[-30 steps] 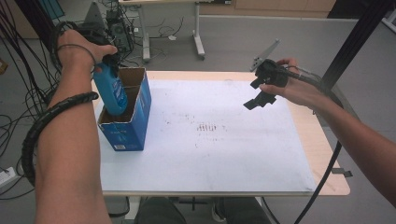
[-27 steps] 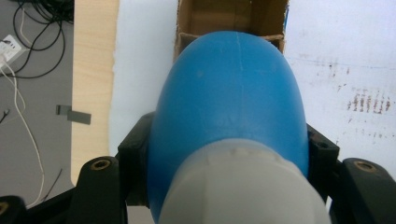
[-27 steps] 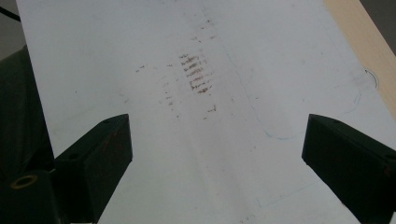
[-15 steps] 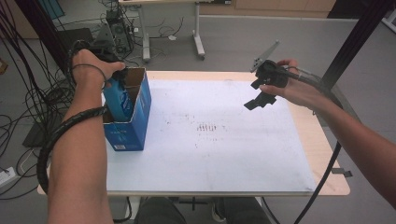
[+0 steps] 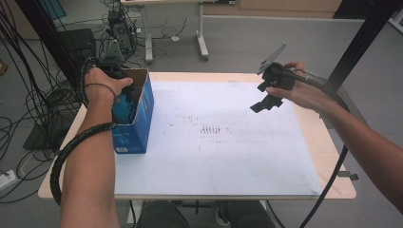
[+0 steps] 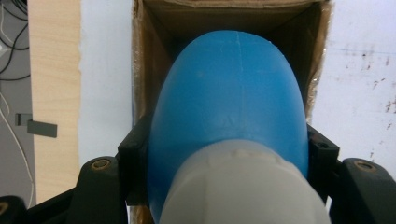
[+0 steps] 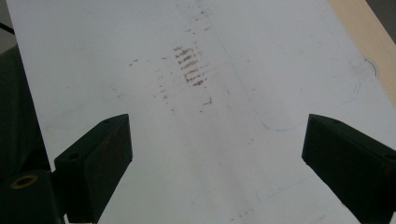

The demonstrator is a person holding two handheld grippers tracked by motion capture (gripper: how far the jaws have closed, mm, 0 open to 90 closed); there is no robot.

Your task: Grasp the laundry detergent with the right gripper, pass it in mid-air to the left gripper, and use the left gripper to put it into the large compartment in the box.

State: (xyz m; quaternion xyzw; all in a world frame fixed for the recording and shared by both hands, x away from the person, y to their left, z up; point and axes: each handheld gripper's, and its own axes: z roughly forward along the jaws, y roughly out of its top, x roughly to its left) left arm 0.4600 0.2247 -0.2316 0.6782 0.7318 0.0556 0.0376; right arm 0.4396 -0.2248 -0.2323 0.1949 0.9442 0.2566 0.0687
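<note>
An open blue cardboard box (image 5: pixel 135 130) stands at the left edge of the table. My left gripper (image 6: pixel 228 154) is shut on a blue bottle (image 6: pixel 233 93) with a white cap (image 6: pixel 243 186), and the bottle's body reaches down inside the box (image 6: pixel 144 70). In the high view the person's left hand covers most of that gripper, and a strip of the bottle (image 5: pixel 124 107) shows inside the box's opening. My right gripper (image 5: pixel 266 102) hangs above the right side of the white sheet (image 5: pixel 228 156). Its jaws stand wide apart (image 7: pixel 217 158) with nothing between them.
Brown smudges (image 5: pixel 214 129) mark the middle of the sheet. The wooden table's edge (image 5: pixel 332 161) shows to the right of the sheet. Cables and desk legs (image 5: pixel 202 38) lie on the floor behind, and a black post (image 5: pixel 361 38) rises at the right.
The left hand has gone down, sinking the bottle deeper into the box. The right hand and its gripper have stayed in place.
</note>
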